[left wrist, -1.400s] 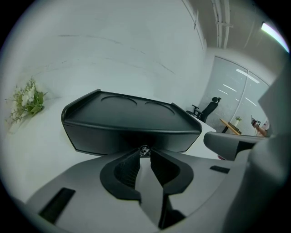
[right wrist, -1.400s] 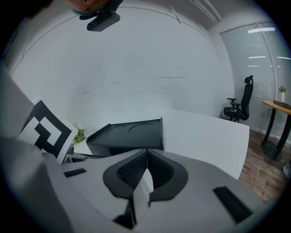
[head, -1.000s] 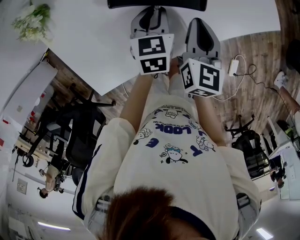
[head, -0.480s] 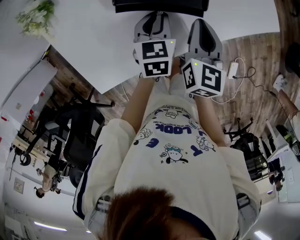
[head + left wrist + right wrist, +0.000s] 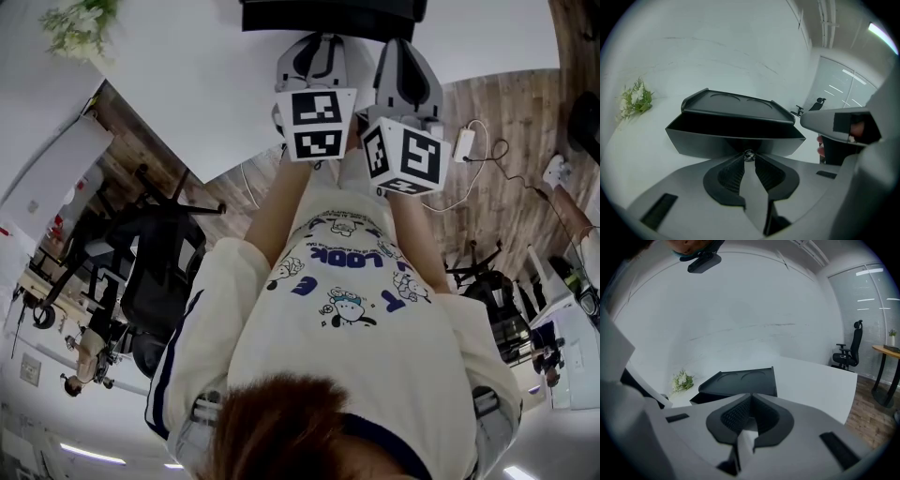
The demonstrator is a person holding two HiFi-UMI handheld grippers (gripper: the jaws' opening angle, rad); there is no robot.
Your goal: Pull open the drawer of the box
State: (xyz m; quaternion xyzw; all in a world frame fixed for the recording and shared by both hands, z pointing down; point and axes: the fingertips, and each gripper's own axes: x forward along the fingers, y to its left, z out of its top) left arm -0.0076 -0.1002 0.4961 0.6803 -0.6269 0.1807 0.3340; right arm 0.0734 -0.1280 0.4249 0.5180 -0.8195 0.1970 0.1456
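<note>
Left gripper view: left tool (image 5: 748, 157) clamped on the small metal knob (image 5: 748, 154) of the drawer (image 5: 733, 139), which sits partway out of the black box (image 5: 736, 104) on the white desk (image 5: 642, 154) — pull step underway, I'd say. Next: draw straight back, level, without loosening. Right tool (image 5: 750, 403) closed, empty, just beside — could steady the box if it slides. Flowers (image 5: 633, 98) well off left; office chair (image 5: 848, 350) beyond the desk; nothing blocks the path.
</note>
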